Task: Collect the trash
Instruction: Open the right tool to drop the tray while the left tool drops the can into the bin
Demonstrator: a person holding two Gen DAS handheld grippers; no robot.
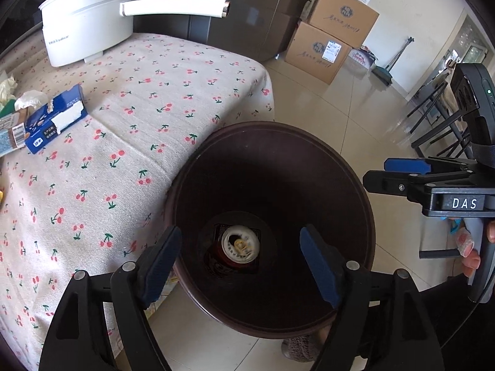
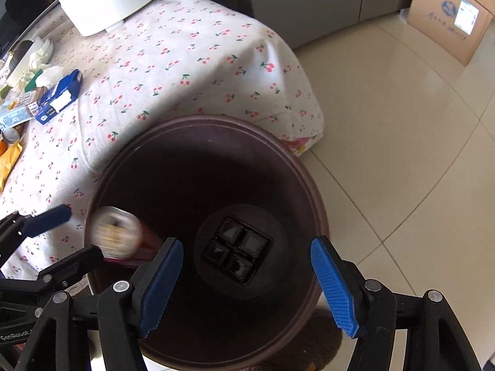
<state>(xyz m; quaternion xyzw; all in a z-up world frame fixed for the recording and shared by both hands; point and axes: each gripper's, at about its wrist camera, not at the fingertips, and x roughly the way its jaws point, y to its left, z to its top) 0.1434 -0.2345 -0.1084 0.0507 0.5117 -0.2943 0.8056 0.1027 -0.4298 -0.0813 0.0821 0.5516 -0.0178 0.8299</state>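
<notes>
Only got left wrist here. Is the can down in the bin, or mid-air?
Observer: Right wrist shows the can motion-blurred at rim height of the bin, beside the left gripper, jaws open. It looks mid-drop.
Operator: Dark square under it?
Observer: A black four-cell tray on the bin floor.
Operator: Right gripper?
Observer: The right gripper is over the bin, jaws open and holding nothing.

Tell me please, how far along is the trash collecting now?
Done: a black tray lies at the bottom of the bin. In hand: nothing; the left gripper is open and a can looks to be dropping in. Left: the blue carton and crumpled tissues on the table.
</notes>
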